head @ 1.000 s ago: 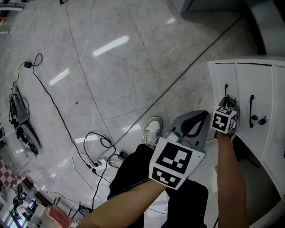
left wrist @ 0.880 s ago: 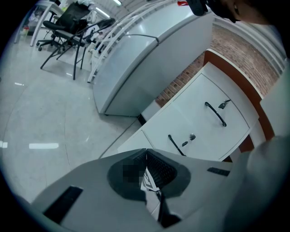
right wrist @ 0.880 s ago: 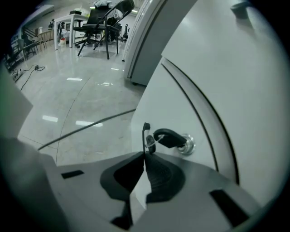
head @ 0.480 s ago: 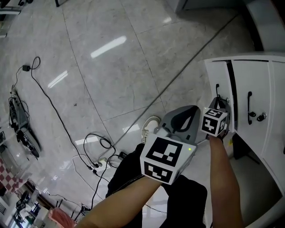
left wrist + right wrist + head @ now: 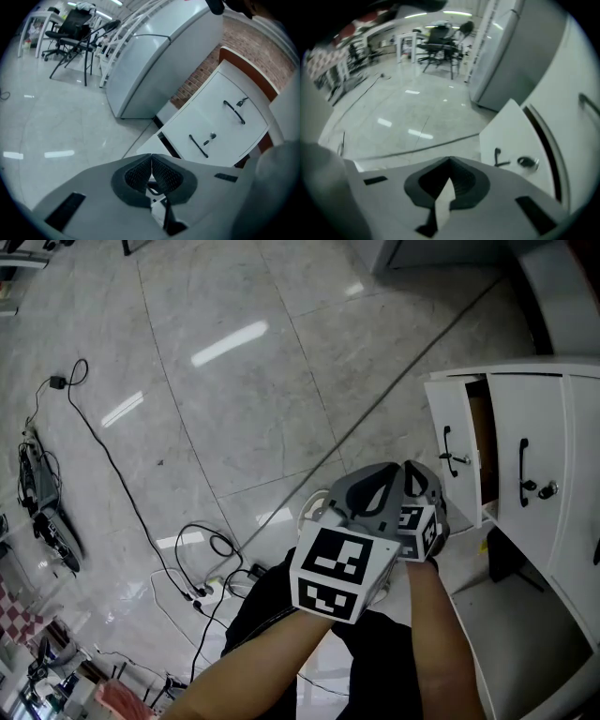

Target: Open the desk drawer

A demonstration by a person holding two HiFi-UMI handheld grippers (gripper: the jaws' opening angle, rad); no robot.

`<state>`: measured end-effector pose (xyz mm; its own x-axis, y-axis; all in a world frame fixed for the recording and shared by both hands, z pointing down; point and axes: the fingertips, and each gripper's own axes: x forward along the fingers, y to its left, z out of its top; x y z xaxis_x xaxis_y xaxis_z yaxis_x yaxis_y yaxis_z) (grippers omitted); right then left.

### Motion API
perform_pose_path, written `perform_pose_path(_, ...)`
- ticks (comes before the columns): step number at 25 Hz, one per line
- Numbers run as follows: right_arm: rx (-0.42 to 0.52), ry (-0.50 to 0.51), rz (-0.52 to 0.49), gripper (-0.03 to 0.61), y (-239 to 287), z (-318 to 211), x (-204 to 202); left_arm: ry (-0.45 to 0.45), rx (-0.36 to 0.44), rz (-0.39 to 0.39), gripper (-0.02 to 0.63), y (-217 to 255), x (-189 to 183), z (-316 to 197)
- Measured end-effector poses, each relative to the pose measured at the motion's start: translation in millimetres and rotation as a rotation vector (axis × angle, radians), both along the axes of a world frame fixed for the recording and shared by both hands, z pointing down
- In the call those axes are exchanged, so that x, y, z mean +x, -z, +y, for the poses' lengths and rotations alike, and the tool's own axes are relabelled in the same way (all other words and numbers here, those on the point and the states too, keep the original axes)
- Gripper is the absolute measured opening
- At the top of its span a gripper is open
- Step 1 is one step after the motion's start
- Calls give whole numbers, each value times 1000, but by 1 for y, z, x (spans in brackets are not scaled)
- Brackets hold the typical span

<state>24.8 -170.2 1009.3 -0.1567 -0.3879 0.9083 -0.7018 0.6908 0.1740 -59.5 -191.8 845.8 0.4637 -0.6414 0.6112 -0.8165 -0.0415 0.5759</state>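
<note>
The white desk cabinet (image 5: 562, 427) stands at the right of the head view. Its leftmost drawer front (image 5: 459, 418), with a black handle (image 5: 448, 457), stands out from the others, and a brown inside (image 5: 480, 451) shows behind it. My right gripper (image 5: 422, 479) is left of that handle and apart from it, its jaws closing to shut with nothing between them. In the right gripper view (image 5: 450, 161) the drawer front (image 5: 511, 136) lies ahead. My left gripper (image 5: 375, 474) is close beside the right one, shut and empty. The left gripper view (image 5: 151, 157) faces the cabinet fronts (image 5: 220, 126).
Black cables and a power strip (image 5: 202, 587) lie on the tiled floor at the left. The person's dark trouser legs and a white shoe (image 5: 314, 507) are below the grippers. A grey cabinet (image 5: 159, 61) and office chairs (image 5: 75, 33) stand farther off.
My right gripper has let go of the drawer handle and swung left, next to the left gripper. The drawer front came outward with it first, baring the brown inside.
</note>
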Motion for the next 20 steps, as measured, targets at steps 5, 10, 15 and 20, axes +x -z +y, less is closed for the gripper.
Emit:
perform_pose_path(5, -1, -115, 7, 14, -1, 1, 13, -3, -30, -3, 8, -7, 0, 13)
perform_pose_path(10, 107, -131, 150, 15, 25, -28, 61, 20, -54, 28, 8, -7, 5, 18)
perform_pose_path(15, 105, -153, 263, 80, 23, -38, 80, -2, -51, 31, 8, -7, 16, 21)
perform_pose_path(20, 55, -163, 313, 72, 0, -38, 86, 9, -61, 35, 8, -10, 10, 22)
